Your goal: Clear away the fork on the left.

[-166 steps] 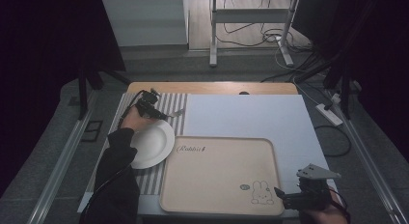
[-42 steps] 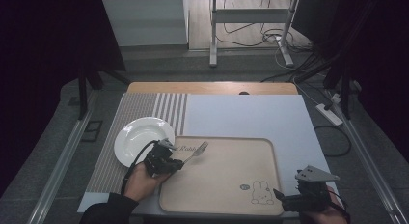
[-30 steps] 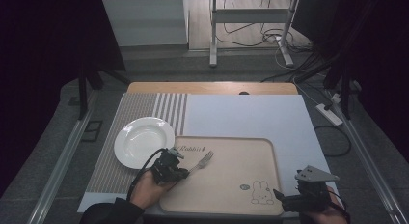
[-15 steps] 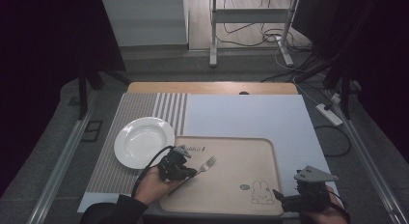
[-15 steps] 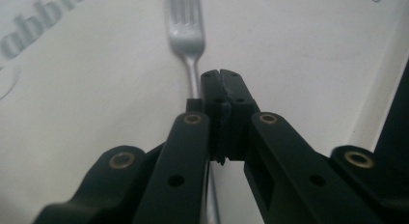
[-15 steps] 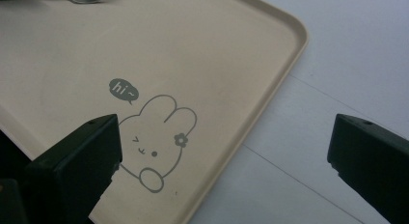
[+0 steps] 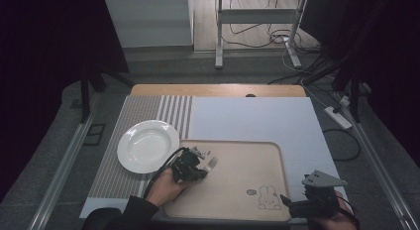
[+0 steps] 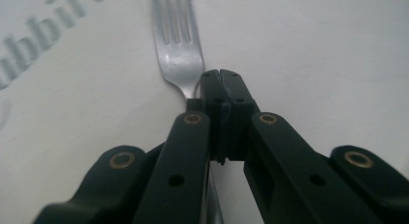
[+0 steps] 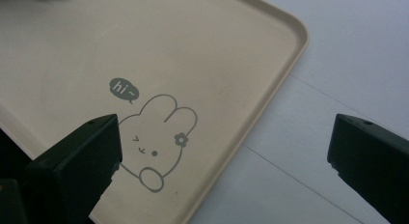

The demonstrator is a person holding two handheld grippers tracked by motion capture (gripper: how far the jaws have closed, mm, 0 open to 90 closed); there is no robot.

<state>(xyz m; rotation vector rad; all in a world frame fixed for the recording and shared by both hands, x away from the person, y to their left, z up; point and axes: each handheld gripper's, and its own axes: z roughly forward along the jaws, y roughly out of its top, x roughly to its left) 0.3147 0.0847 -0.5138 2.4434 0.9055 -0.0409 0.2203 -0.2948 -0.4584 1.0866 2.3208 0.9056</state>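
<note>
The left claw (image 7: 202, 166) is clamped tight on the handle of a shiny fork (image 8: 176, 45), and the fork sits low over the near left part of the tan tray (image 7: 277, 155) on the table. A white plate (image 7: 147, 145) lies just to the left of the tray, on a striped mat (image 7: 148, 106). The right claw (image 9: 224, 151) hangs with its jaws wide apart and nothing in them, at the tray's near right corner by the bunny drawing (image 9: 154, 137).

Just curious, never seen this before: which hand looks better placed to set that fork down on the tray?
Left. Its tongs are already shut on the fork, just over the tray. The right tongs stand open at the tray's far corner.
</note>
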